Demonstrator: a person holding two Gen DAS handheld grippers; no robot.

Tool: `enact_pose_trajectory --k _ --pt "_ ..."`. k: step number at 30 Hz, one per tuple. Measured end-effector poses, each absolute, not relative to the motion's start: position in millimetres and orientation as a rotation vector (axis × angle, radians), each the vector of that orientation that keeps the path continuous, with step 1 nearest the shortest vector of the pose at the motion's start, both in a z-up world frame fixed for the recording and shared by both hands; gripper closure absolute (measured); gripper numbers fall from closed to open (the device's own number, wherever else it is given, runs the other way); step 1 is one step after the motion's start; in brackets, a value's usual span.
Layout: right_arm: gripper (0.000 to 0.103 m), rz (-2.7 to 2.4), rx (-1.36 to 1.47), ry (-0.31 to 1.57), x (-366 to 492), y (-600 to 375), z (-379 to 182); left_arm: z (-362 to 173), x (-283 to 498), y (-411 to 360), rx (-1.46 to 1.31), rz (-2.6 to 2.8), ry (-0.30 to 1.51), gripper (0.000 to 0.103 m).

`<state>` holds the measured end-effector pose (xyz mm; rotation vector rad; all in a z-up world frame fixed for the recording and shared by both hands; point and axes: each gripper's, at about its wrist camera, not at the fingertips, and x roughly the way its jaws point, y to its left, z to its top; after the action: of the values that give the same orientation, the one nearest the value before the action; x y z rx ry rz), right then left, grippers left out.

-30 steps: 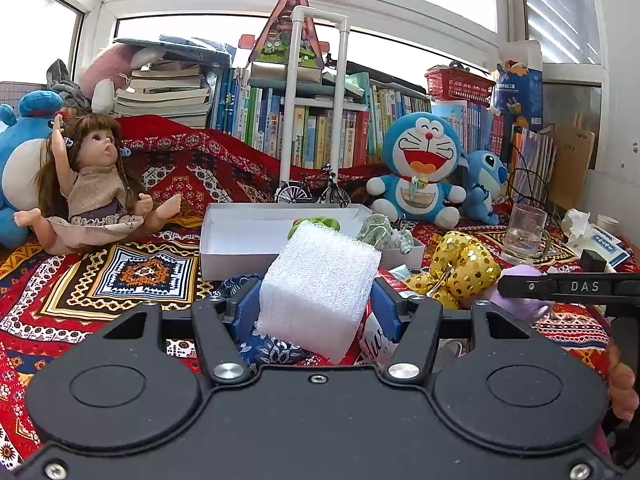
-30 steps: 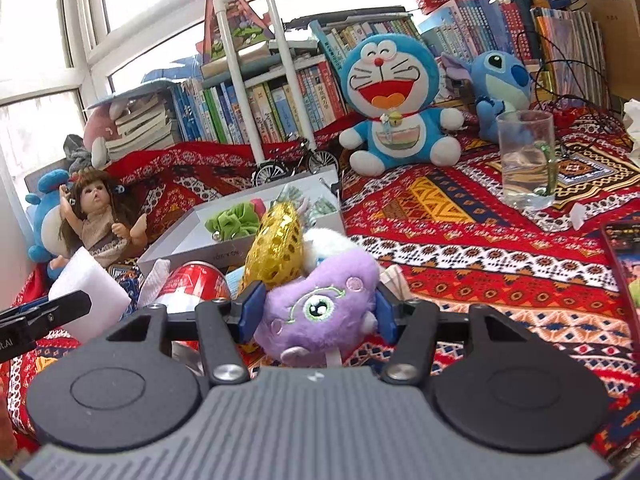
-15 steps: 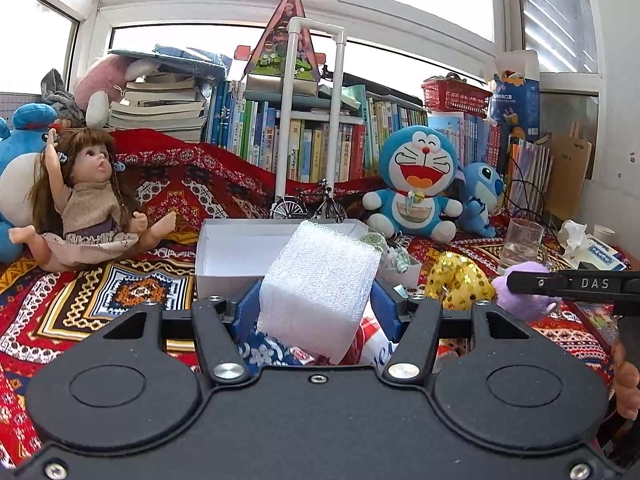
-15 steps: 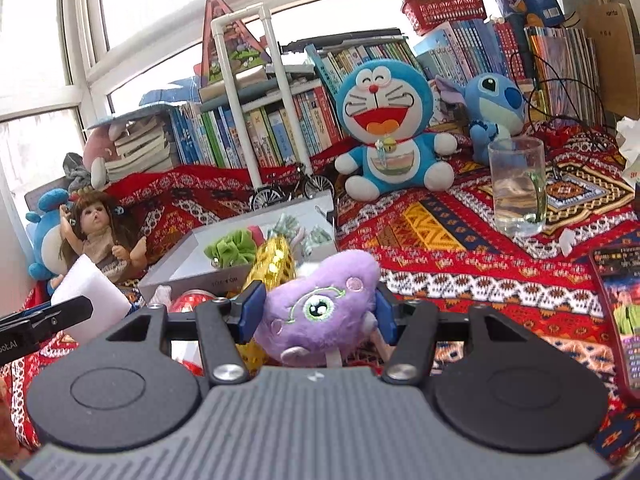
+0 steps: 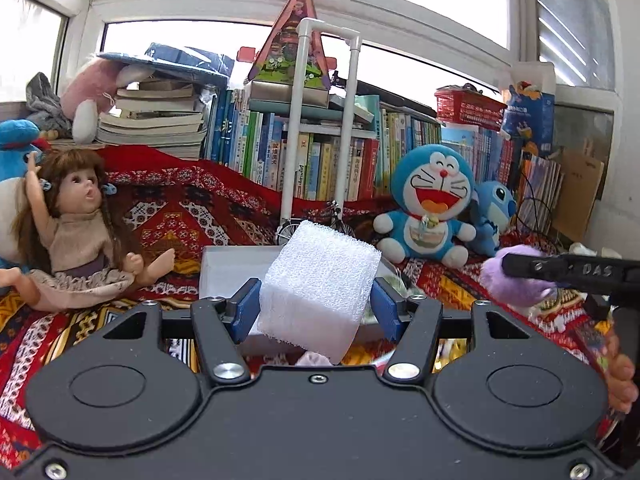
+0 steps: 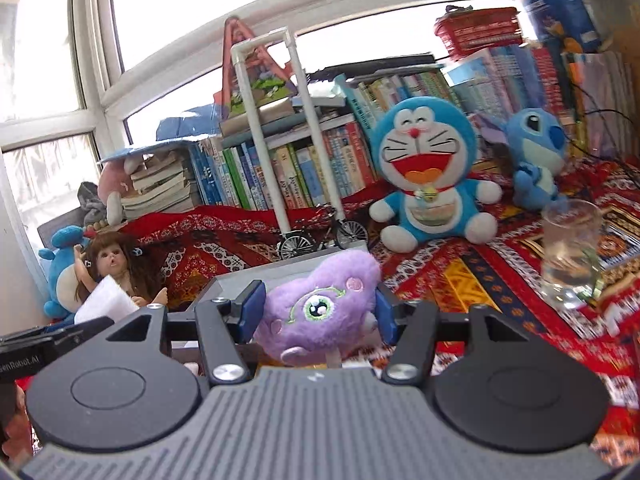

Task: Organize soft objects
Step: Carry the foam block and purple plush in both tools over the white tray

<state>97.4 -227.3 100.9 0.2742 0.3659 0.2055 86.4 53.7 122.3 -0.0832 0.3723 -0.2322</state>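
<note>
My left gripper [image 5: 316,304] is shut on a white foam block [image 5: 316,288], its blue pads pressing both sides, held up in front of the white box [image 5: 224,268]. My right gripper [image 6: 318,308] is shut on a purple plush toy [image 6: 320,304] with one green eye, just in front of the same grey-white box [image 6: 288,272]. From the left wrist view the purple plush [image 5: 508,284] and the right gripper's black finger show at the right. From the right wrist view the foam block [image 6: 104,300] shows at the left.
A doll [image 5: 76,232] sits at the left on the red patterned cloth [image 5: 184,208]. A Doraemon plush [image 6: 428,176] and a blue Stitch plush [image 6: 536,152] lean on a row of books. A glass of water [image 6: 572,252] stands right; a toy bicycle [image 6: 320,236] behind the box.
Both grippers have risen with their loads and moved toward the box. The gold sequin toy and red can beneath them have dropped out of sight.
</note>
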Motion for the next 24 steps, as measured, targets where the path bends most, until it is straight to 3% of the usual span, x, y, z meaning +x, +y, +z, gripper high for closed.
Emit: enact_pose_trajectory --k 11,24 --pt "0.042 0.267 0.314 0.566 201.0 -209.9 101.7 115.3 182.0 61.0 -0.17 -0.209 0.516 0.046" --pt "0.042 0.232 0.286 0.723 267.7 -170.9 58.3 68.3 243.9 55.9 -0.196 -0.132 0.643 0.046"
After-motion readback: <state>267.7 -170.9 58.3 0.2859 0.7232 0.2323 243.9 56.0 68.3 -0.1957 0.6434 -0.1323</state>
